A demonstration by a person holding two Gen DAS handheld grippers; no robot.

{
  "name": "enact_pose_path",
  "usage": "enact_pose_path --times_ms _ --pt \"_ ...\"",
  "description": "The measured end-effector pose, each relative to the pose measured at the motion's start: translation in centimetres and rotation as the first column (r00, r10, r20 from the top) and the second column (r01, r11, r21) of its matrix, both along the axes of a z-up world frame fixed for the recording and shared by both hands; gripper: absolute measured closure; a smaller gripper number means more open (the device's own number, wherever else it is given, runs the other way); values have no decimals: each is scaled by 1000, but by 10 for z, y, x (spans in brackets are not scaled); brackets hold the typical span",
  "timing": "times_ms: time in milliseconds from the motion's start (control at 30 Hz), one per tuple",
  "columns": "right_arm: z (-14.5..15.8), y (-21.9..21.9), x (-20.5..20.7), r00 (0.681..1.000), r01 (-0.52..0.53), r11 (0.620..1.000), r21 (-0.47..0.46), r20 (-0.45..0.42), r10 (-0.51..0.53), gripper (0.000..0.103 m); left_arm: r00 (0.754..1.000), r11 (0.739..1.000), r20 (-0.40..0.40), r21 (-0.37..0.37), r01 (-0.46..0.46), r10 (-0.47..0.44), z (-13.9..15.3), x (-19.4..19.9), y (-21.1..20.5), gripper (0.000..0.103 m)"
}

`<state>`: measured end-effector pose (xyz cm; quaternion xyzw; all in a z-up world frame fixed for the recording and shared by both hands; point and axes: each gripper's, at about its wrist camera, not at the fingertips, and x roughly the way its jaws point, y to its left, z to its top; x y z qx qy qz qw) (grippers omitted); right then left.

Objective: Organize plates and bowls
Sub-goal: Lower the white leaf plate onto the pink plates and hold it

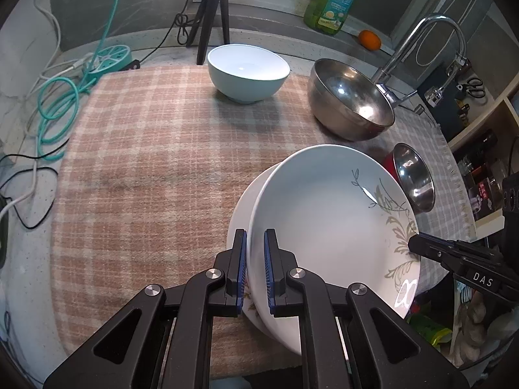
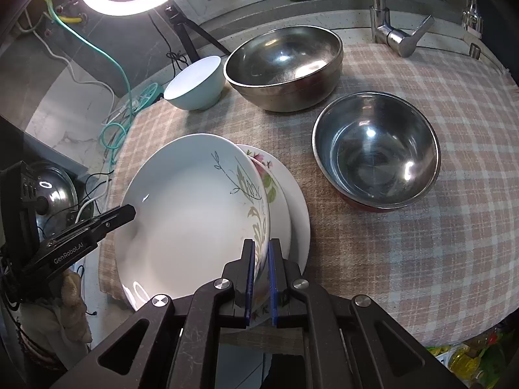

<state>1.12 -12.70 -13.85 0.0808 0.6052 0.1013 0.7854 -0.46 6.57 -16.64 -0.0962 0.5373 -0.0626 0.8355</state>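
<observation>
Plates are seen in the lower middle of both frames: a white leaf-pattern plate (image 1: 324,227) is held tilted above a flower-pattern plate (image 2: 282,201), which lies on the checked cloth (image 1: 146,162) of the worktop (image 1: 29,243). Whether the two plates touch cannot be told, since the lower one is mostly covered by the upper one; only its edge and some pink flowers are shown in the right wrist view.

The left hand-held gripper (image 1: 255,272) is clamped on the near rim of the leaf-pattern plate, and the rim is seen between its blue pads. The right hand-held gripper (image 2: 260,278) is clamped on the opposite rim in the same way. Each gripper is also seen from the other camera, but only partly, with its body cut off by the frame edge.

Behind the plates, a light blue bowl (image 1: 248,73), a large steel bowl (image 1: 350,100) and a small steel bowl (image 2: 376,155) stand apart on the cloth. In the left wrist view the small steel bowl is half hidden behind the held plate. A green bottle (image 1: 334,0) in the upper part of both frames is cut off at the top, and its label is too small to be read.
</observation>
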Motion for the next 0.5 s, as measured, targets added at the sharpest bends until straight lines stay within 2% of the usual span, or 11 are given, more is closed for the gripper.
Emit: enact_pose_path --times_ms 500 --pt "-6 -7 0 1000 13 1000 -7 -10 -13 95 1000 1000 -6 16 17 -16 -6 4 -8 95"
